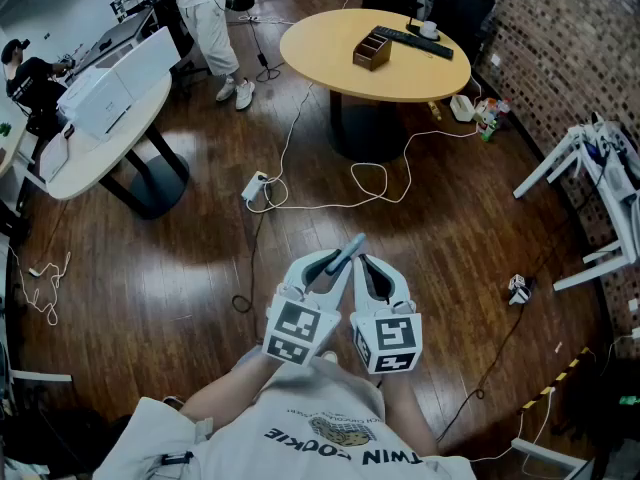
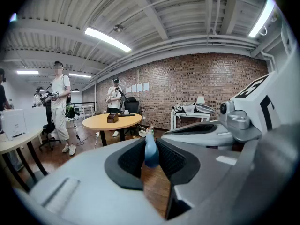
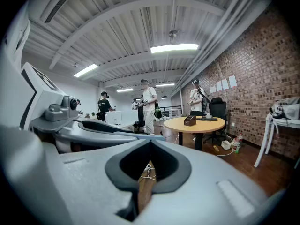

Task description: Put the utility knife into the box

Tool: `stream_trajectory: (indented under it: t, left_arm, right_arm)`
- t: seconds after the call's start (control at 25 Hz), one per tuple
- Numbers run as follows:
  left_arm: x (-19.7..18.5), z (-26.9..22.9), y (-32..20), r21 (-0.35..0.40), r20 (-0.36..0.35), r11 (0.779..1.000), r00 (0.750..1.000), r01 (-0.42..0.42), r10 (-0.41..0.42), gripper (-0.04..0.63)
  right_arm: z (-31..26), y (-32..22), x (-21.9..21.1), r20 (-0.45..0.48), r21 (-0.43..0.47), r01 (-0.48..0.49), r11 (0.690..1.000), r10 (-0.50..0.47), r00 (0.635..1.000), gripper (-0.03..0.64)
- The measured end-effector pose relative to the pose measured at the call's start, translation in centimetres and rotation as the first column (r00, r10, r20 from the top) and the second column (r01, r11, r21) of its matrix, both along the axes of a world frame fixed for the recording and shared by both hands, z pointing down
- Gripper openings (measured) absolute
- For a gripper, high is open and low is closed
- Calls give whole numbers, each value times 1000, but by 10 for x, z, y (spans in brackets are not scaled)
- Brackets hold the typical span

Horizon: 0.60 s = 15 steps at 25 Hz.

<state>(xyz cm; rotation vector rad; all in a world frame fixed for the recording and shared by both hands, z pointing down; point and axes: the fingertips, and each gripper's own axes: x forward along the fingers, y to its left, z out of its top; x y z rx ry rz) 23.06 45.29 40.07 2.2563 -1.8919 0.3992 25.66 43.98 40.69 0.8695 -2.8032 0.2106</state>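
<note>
Utility knife (image 2: 151,150): blue, pinched between the pads of the left gripper (image 1: 328,266), lower centre of the head view. One end pokes out past the jaw tips. Right gripper (image 1: 368,268) is just beside it on the right, jaw tips pressed together, and I see nothing between them. Both hang over the dark wood floor (image 1: 150,268). Brown box (image 1: 372,50) sits on the round yellow table (image 1: 320,53), top centre, well apart from the knife.

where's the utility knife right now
Head view, low centre: the utility knife is clamped in the left hand-held gripper, well short of the box on the round table.
</note>
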Motion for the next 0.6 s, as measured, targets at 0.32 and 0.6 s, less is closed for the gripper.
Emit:
stream_trajectory:
  t: [0.32, 0.6]
  left_arm:
    - [-60, 17, -34, -16, -24, 1000, 1000, 12, -12, 77]
    - [-130, 21, -86, -14, -47, 1000, 999, -26, 26, 77]
  right_arm:
    - [3, -29, -59, -24, 28, 3, 1000, -2, 1000, -3]
    - [12, -78, -123, -58, 15, -45, 999, 46, 997, -5]
